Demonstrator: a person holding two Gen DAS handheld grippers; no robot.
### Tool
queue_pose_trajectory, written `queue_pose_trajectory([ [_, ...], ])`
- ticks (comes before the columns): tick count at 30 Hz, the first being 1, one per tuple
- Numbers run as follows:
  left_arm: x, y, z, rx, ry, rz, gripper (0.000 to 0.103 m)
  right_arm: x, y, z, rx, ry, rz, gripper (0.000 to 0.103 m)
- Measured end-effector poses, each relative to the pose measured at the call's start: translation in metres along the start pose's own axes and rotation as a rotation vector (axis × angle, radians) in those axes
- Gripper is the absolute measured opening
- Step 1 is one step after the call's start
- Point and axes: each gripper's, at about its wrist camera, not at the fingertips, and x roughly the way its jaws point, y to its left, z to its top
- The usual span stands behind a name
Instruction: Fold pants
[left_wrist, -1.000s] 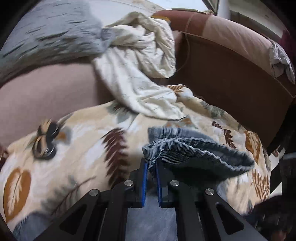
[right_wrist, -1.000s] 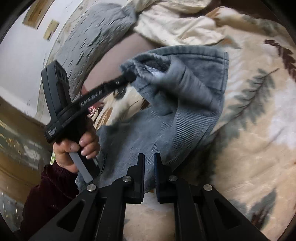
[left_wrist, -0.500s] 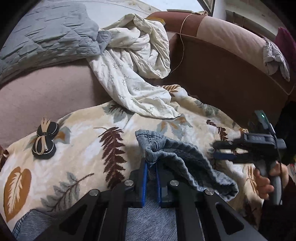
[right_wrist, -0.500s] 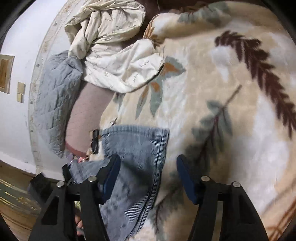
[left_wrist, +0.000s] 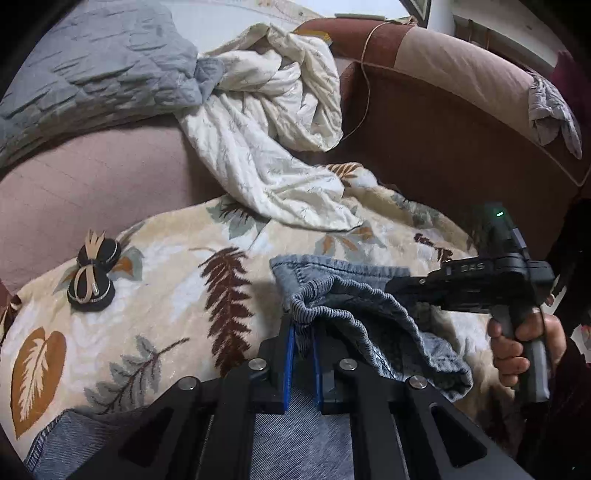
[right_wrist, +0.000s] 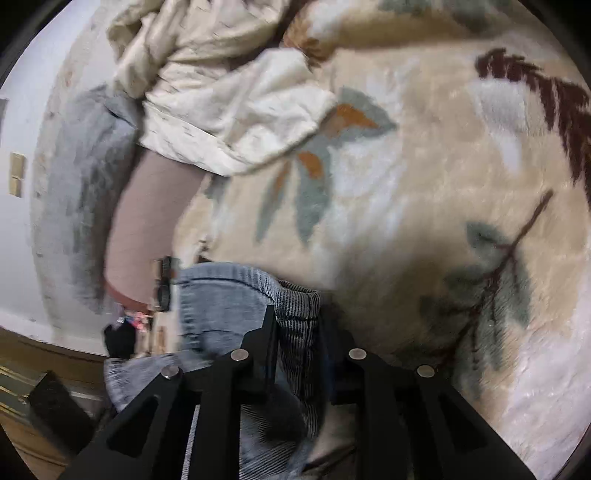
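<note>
One pair of pants (left_wrist: 354, 306), grey-blue denim, on the leaf-print blanket (left_wrist: 155, 306). Two tools in view. Left tool (left_wrist: 303, 345): fingers narrow, ribbed waistband corner pinched between them. Right tool (right_wrist: 297, 325): fingers set around the waistband's other end; view blurred, grip cannot be told. One cream sheet (left_wrist: 273, 140), bunched, behind. One black bow (left_wrist: 92, 277) to the left.

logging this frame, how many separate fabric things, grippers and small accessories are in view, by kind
Pants: 1, the blue-grey pants
Blankets and covers: 3, the leaf-print blanket, the grey quilt, the cream sheet
Small cloths: 1, the grey cloth on the sofa back
Hair bows: 1, the black bow
Grippers: 2, the left gripper, the right gripper
Total: 8
</note>
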Motion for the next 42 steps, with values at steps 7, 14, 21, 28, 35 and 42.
queue_pose_trajectory([
  [7, -0.036, 0.01, 0.001, -0.016, -0.046, 0.012, 0.009, -0.055, 0.071, -0.031, -0.287, -0.081, 0.128, 0.018],
  [14, -0.074, 0.058, -0.045, -0.114, -0.012, 0.12, 0.01, -0.055, 0.154, -0.118, -0.658, -0.01, 0.158, 0.018],
  [21, -0.126, 0.1, -0.121, -0.303, -0.002, 0.256, 0.018, 0.018, 0.18, -0.193, -0.825, 0.287, 0.097, 0.033],
  [28, -0.155, 0.041, -0.171, -0.375, -0.037, 0.127, 0.034, -0.016, 0.167, -0.144, -0.719, 0.131, 0.114, 0.047],
  [35, -0.128, -0.009, -0.164, -0.359, -0.058, 0.036, 0.061, -0.036, 0.123, -0.12, -0.596, 0.097, -0.082, 0.048],
  [42, -0.102, -0.018, -0.154, -0.371, -0.084, -0.016, 0.077, -0.041, 0.078, -0.102, -0.401, 0.132, -0.189, 0.048],
])
